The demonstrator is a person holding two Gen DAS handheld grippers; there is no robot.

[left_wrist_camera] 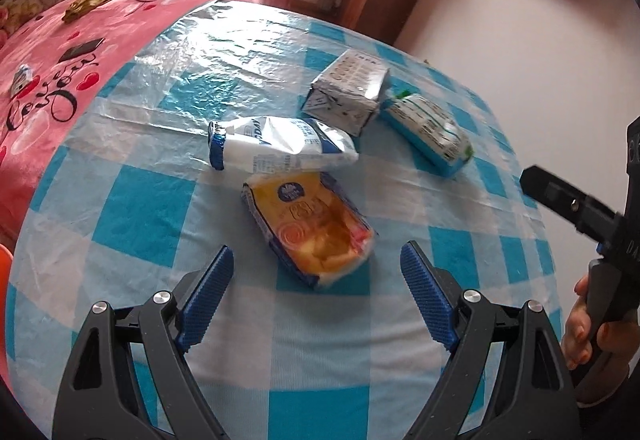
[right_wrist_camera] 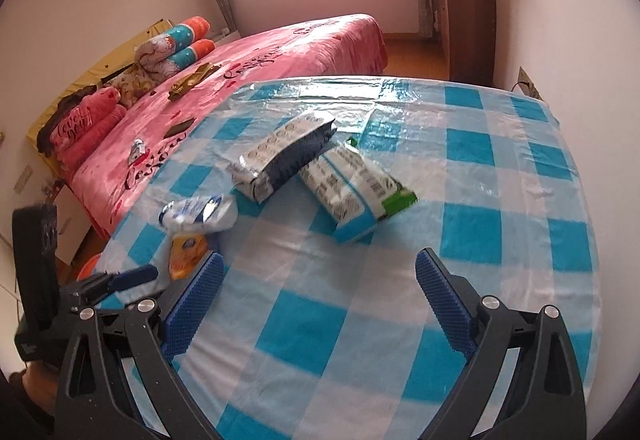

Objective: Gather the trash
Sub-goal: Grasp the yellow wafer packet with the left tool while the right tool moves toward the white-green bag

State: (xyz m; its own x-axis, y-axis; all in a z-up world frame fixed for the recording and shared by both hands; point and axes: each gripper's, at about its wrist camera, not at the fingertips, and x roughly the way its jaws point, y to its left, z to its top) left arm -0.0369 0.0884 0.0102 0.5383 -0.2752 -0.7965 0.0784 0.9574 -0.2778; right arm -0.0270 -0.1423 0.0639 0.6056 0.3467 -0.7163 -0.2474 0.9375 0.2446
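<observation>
Several empty wrappers lie on a blue-and-white checked table (left_wrist_camera: 132, 224). A yellow-orange packet (left_wrist_camera: 308, 228) lies just ahead of my open, empty left gripper (left_wrist_camera: 316, 260). Behind it lie a white-and-blue bag (left_wrist_camera: 280, 147), a grey-white box-shaped pack (left_wrist_camera: 348, 91) and a white-blue-green pack (left_wrist_camera: 432, 133). In the right wrist view my right gripper (right_wrist_camera: 320, 268) is open and empty above the table (right_wrist_camera: 500, 199), short of the white-blue-green pack (right_wrist_camera: 356, 191) and the grey pack (right_wrist_camera: 284, 155). The white-and-blue bag (right_wrist_camera: 200, 213) and the yellow packet (right_wrist_camera: 186, 254) lie to its left.
A pink bed (left_wrist_camera: 60, 71) borders the table's left side, with pillows, a phone and small items on it. A wooden cabinet (right_wrist_camera: 468, 11) stands against the far wall. A wall (left_wrist_camera: 520, 39) is close along the table's right edge. A clear plastic sheet (left_wrist_camera: 224, 51) covers the tablecloth.
</observation>
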